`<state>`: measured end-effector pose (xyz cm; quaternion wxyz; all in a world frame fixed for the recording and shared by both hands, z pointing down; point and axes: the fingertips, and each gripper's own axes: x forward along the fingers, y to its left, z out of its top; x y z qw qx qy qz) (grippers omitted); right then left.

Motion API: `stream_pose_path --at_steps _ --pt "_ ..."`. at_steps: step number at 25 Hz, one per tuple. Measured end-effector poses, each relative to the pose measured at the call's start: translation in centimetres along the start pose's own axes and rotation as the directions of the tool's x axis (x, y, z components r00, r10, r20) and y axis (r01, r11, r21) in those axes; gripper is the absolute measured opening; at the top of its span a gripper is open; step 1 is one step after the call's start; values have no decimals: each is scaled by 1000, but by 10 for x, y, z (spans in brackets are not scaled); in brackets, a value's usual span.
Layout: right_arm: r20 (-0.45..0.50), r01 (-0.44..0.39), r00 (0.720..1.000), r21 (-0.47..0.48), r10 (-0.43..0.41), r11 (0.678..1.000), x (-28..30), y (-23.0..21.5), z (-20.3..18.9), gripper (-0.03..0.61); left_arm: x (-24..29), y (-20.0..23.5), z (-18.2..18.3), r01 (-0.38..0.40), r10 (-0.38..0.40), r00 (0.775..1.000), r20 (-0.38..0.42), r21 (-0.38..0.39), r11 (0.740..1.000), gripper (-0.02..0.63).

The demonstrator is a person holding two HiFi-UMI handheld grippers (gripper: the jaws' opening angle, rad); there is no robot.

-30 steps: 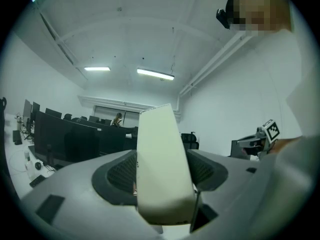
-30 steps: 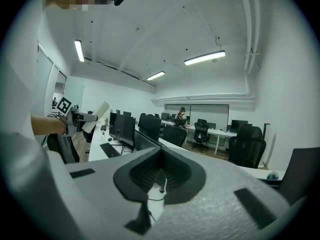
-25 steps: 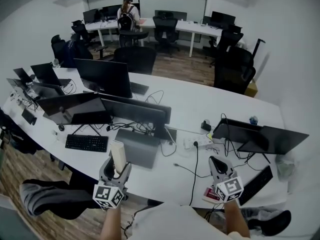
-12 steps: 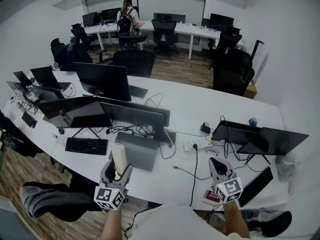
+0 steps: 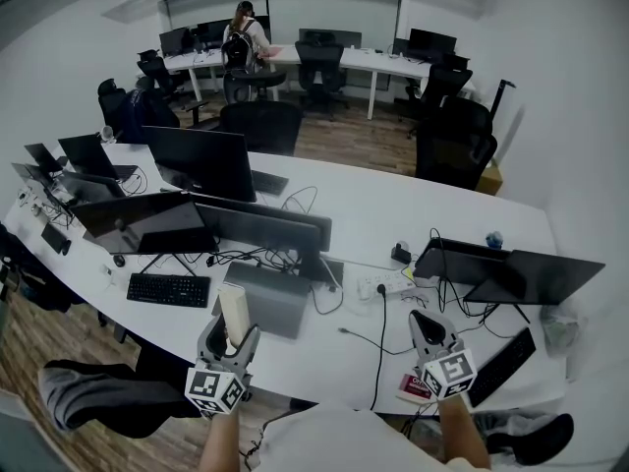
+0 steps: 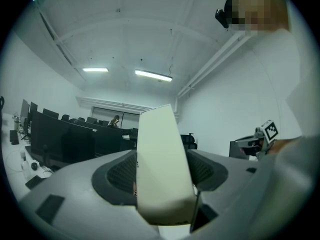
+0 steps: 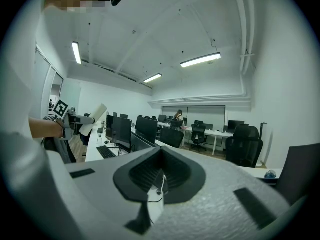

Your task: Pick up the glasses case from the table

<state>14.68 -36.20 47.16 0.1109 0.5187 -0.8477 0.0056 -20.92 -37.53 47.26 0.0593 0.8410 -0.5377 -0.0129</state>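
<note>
You are holding the left gripper (image 5: pixel 229 340) over the near edge of the white table (image 5: pixel 393 209). Its jaws are standing wide and pressing on both sides of the cream glasses case (image 6: pixel 162 169). The case is standing upright in that grip, lifted clear of the table top, with its upper end rising above the jaws, just in front of the grey laptop (image 5: pixel 265 298). You are holding the right gripper (image 5: pixel 425 327) well apart from it, jaws drawn together and gripping nothing.
</note>
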Motion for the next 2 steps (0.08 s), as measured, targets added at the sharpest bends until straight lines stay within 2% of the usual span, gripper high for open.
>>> stream_pose_path --at_steps 2 --pt "-1 2 1000 1 -2 1000 -1 -1 -2 -3 0 -1 0 1 -1 1000 3 -1 1000 305"
